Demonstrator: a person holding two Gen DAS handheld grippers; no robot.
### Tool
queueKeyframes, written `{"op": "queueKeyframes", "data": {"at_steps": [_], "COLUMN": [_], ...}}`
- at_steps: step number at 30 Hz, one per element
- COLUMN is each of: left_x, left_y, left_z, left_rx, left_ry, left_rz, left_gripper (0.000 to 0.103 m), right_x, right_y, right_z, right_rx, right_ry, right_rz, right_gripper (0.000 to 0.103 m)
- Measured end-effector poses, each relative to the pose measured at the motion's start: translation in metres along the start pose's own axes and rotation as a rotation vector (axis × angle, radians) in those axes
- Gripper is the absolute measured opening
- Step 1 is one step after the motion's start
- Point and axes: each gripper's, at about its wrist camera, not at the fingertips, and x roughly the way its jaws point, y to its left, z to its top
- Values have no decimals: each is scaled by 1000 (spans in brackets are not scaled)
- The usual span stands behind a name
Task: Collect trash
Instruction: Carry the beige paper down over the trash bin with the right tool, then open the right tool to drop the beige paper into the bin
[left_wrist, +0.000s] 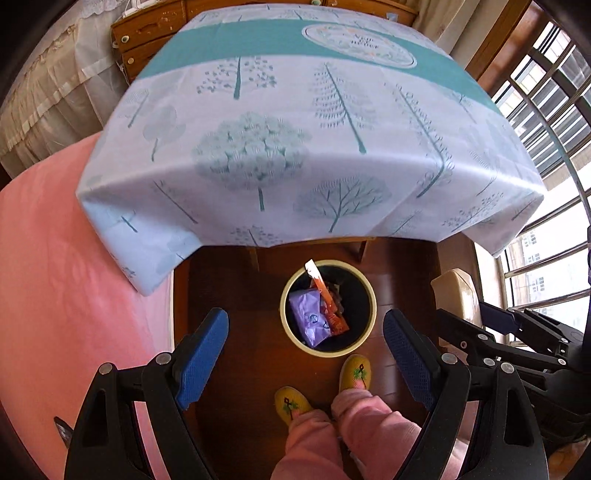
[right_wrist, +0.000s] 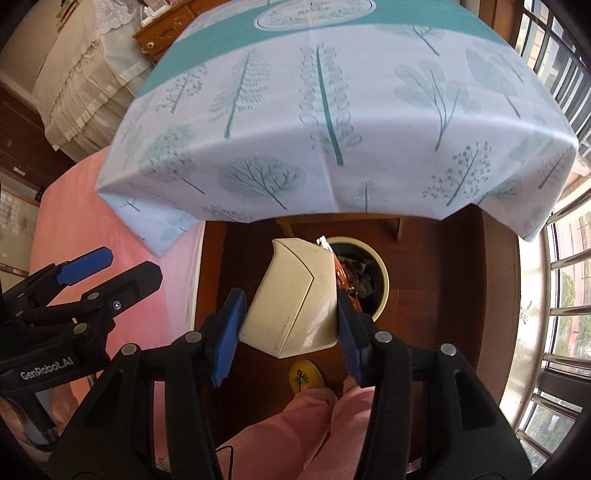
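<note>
A round cream-rimmed trash bin (left_wrist: 364, 291) stands on the wooden floor below the table edge. In it lie a purple packet (left_wrist: 310, 317) and an orange wrapper (left_wrist: 330, 310). My left gripper (left_wrist: 306, 332) is open and empty, high above the bin. My right gripper (right_wrist: 290, 314) is shut on a cream plastic bin lid (right_wrist: 291, 299), held above the bin's (right_wrist: 382, 284) left side; the lid hides part of the bin. The lid also shows in the left wrist view (left_wrist: 456, 288) with the right gripper (left_wrist: 495, 317) at the right edge.
A table with a tree-print cloth (left_wrist: 295, 140) overhangs beyond the bin. A pink bed (left_wrist: 48, 277) lies to the left, a barred window (left_wrist: 546, 258) to the right. The person's yellow slippers (left_wrist: 354, 371) stand just before the bin.
</note>
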Motion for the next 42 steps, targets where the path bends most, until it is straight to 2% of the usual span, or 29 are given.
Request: {"op": "queueKeyframes", "data": {"at_steps": [8,12,16,20,23,25,34,42], "left_x": [133,198,249,281,297,305,310,283], "left_y": [19,31,35,33,33,32,22,11], "left_z": [-29,-41,-50,-50,-49,-48,-41,-27], "left_rx": [-90,-150,-161,-150,-144,-139,-107,-90], "left_ry": [72,105,118,106,103,105,90,60], "left_rz": [64,65,68,78,82,84,88,80], "left_gripper": [87,87,87,87,87,87,86,86], "right_x": [136,208,268,308,326,334,341,298], "right_y": [-45,-76,-103,-125,-133,-136,-138,-131], "right_z": [-19,-26,-28,-25,-24,-23,-25,-19], "right_rx": [23,52,78,107,120,124,105,90], "right_ry": [80,115,144,153,147,141,89,-7], "right_rz": [-43,-67,-87,-87,-80,-83,-98,-93], "right_gripper": [45,45,45,45,50,59,60,60]}}
